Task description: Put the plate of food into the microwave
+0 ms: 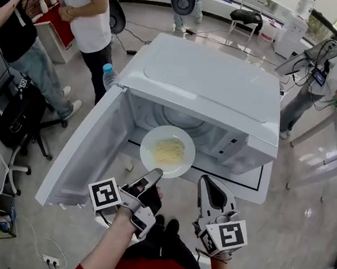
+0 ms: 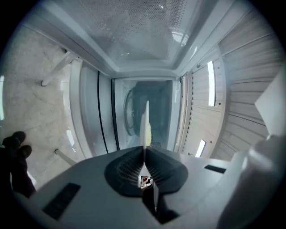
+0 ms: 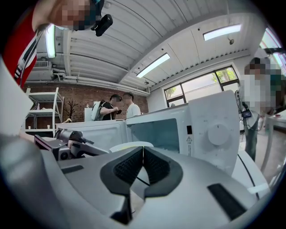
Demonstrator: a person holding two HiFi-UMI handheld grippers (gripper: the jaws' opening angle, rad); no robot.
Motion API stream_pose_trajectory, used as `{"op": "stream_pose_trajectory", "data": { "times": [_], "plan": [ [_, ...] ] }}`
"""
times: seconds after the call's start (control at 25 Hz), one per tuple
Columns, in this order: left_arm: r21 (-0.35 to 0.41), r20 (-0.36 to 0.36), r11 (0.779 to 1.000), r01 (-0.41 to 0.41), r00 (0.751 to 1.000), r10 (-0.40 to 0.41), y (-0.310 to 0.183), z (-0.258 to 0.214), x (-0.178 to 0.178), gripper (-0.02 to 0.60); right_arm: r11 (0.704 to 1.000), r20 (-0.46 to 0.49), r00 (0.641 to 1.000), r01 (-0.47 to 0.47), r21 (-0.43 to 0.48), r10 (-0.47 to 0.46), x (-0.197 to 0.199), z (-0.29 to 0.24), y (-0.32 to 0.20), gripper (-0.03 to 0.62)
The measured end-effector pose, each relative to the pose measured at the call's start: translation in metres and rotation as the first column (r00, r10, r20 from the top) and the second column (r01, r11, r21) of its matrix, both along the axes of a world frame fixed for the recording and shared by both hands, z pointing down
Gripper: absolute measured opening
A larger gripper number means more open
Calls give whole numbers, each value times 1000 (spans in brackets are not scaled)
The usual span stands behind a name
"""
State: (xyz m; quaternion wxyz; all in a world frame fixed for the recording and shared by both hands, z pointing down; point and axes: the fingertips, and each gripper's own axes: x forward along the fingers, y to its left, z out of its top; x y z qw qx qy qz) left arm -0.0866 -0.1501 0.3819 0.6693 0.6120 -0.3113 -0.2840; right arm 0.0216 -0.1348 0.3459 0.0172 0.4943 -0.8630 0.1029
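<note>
The left tongs (image 1: 153,175) are pinching the thin rim of a round, glossy white plate (image 1: 149,150) of pale noodles (image 1: 169,151), sitting at the open mouth of the boxy white microwave (image 1: 207,80). The right tongs (image 1: 206,183) are hovering alongside, closed and empty.

warning triangle (image 3: 189,139) (microwave panel (image 3: 210,112)), print seemingly illegible
</note>
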Motion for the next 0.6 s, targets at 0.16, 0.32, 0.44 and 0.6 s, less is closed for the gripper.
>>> {"op": "stream_pose_trajectory", "data": {
  "times": [0.16,0.32,0.44,0.6],
  "plan": [
    [-7,9,1000,5,1000,-5,-1,2,2,21,1000,4,1000,8,-3,-8,3,1,-3,15],
    [-5,27,1000,2,1000,-1,-3,3,4,21,1000,5,1000,5,-5,-5,5,1,-5,15],
    [-5,46,1000,0,999,0,-9,7,4,21,1000,3,1000,10,-5,-10,5,1,-8,15],
    [19,74,1000,-1,997,-1,-35,9,7,21,1000,0,1000,11,2,-11,3,-1,-14,15]
  ]
}}
